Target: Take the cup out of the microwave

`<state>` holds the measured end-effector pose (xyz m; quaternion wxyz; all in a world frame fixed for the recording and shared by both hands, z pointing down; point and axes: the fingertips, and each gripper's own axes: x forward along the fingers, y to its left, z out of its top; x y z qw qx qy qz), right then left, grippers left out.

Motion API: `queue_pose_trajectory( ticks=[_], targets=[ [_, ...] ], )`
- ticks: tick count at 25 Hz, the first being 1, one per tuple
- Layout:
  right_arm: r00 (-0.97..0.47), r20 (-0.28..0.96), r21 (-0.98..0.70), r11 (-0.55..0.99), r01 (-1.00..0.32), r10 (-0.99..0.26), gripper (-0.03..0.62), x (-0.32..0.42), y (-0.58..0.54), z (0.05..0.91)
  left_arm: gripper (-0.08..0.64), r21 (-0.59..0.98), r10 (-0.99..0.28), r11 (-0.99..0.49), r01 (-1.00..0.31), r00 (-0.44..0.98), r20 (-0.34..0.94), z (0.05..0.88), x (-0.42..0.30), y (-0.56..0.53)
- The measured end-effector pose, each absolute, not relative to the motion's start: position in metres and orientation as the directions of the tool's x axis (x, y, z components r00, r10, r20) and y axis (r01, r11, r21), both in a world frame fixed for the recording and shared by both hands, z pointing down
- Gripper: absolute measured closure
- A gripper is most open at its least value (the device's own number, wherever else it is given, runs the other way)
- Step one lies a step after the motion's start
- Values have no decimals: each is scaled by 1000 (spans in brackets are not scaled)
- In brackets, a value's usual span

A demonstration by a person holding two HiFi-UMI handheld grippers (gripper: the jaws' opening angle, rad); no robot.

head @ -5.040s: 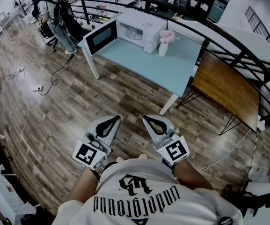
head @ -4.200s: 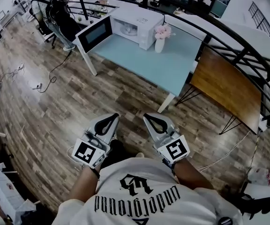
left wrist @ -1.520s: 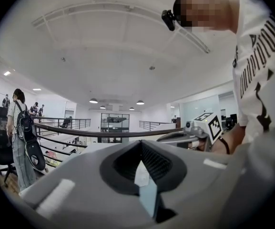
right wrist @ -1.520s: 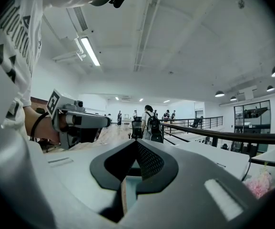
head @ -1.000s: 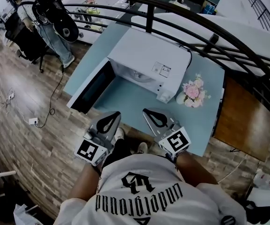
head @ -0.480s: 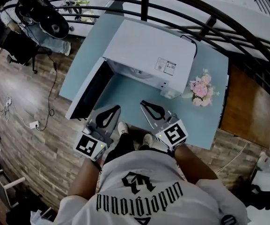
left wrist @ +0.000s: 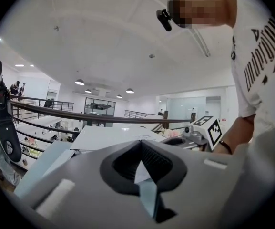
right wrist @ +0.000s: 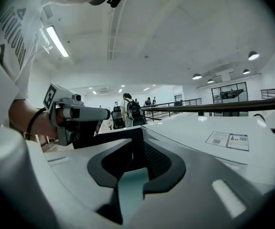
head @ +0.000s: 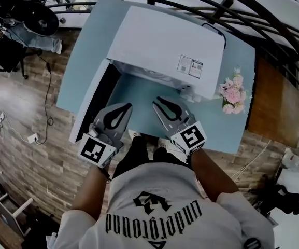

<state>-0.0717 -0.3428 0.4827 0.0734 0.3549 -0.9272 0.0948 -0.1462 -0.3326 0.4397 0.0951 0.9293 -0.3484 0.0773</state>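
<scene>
The microwave door (head: 92, 101) hangs open at left. My left gripper (head: 122, 108) is closed and empty. My right gripper (head: 158, 101) (jaws just opening, slightly apart) holds nothing. Both face the microwave (head: 165, 40), whose top hides the cup from me.

Bright ceiling strip light (right wrist: 56, 41); fisheye edges dark, bent; focus sharp.

Left forearm (head: 89, 191) and right forearm (head: 207, 174) reach forward, the two grippers side by side and tipped slightly down. The left gripper (head: 121, 110) appears to have its jaws together, empty. The right gripper (head: 162, 104) has just been opening its jaws, with nothing between them.
</scene>
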Motion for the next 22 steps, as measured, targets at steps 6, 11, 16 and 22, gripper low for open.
queue_pose_trajectory(
  ticks=[6, 11, 16, 22],
  targets=[
    [-724, 218, -134, 715, -686, -654, 502, -78, -369, 529, 511, 120, -574, -780, -614, 779, 251, 480, -143, -361],
    [-699, 243, -164, 682, -713, -672, 476, -81, -394, 572, 511, 121, -566, -784, -609, 781, 264, 512, -137, -380],
    [-675, 265, -170, 656, -735, -688, 466, -83, -420, 604, 511, 139, -535, -801, -583, 800, 271, 544, -129, -393],
    [-655, 286, -180, 632, -754, -700, 462, -80, -444, 642, 511, 158, -538, -795, -585, 801, 263, 570, -122, -407]
  ],
)
